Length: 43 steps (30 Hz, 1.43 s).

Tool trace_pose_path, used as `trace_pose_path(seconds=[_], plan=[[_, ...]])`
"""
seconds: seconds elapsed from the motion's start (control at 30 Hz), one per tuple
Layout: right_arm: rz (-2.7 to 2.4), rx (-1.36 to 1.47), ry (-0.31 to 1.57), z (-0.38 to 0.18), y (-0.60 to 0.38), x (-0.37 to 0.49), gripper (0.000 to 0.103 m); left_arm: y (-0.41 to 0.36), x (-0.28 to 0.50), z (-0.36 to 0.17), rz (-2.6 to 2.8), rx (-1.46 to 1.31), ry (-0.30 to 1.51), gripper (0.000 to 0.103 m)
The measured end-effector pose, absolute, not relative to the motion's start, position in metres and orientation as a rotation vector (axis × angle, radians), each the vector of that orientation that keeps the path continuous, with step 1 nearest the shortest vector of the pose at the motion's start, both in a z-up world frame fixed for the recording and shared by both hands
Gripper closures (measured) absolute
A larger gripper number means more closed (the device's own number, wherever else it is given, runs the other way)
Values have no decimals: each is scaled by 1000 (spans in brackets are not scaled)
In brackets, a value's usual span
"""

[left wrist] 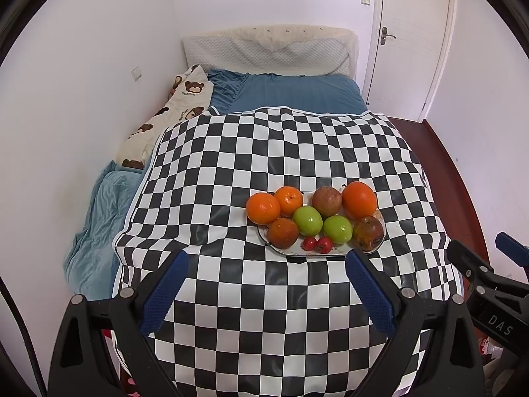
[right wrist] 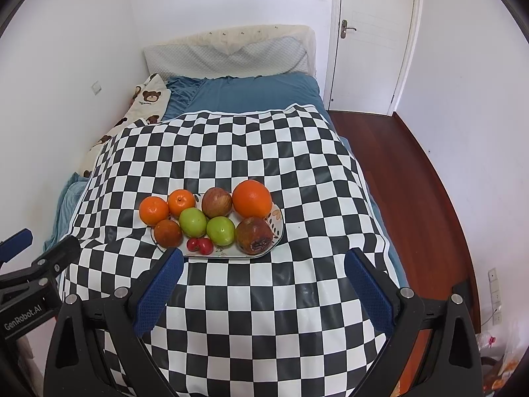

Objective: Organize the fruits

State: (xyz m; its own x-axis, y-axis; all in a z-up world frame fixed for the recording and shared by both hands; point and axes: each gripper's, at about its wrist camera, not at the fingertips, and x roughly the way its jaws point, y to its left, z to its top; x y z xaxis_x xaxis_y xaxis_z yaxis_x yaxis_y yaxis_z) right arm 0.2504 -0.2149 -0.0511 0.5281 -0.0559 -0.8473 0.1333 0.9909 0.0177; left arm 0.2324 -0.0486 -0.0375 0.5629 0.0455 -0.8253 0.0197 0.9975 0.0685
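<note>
Left wrist view: I hold my left gripper (left wrist: pixel 266 289) low over a bed covered by a black-and-white checkered cloth (left wrist: pixel 231 152). Its two blue-padded fingers (left wrist: pixel 165 292) are spread wide with nothing between them. Ahead of the fingertips and a little toward my right finger sits a white plate (left wrist: pixel 330 252) piled with fruit. Nearest me are two small red fruits (left wrist: pixel 316 244), touching each other. Behind them are two green apples (left wrist: pixel 307 221), flanked by a dark orange (left wrist: pixel 282 233) on the left and a bruised reddish-brown fruit (left wrist: pixel 368 233) on the right. At the back are three brighter oranges and a dull red apple (left wrist: pixel 326 201). The leftmost orange (left wrist: pixel 263 208) seems to overhang the plate's rim. My other gripper shows at the far right edge.

Right wrist view: my right gripper (right wrist: pixel 264 284) is also wide apart and empty, with the plate (right wrist: pixel 277 228) just ahead, toward my left finger. The largest orange (right wrist: pixel 252 199) is at the back right. The bruised fruit (right wrist: pixel 254 235), front right, has a dark sunken patch.

I judge the oranges and apples firm, round and moderately heavy, liable to roll; I would close across their widest middle. The bruised fruit looks soft, so a gentle squeeze away from the dark patch. The red ones look light and easily crushed.
</note>
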Motion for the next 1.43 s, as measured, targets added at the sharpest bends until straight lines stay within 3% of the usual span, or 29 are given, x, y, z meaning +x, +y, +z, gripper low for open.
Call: trace_pose_path(seconds=[1.43], plan=[[-113,85,997,-46,-219,251,3,-51,234,-36,7,75,971,6]])
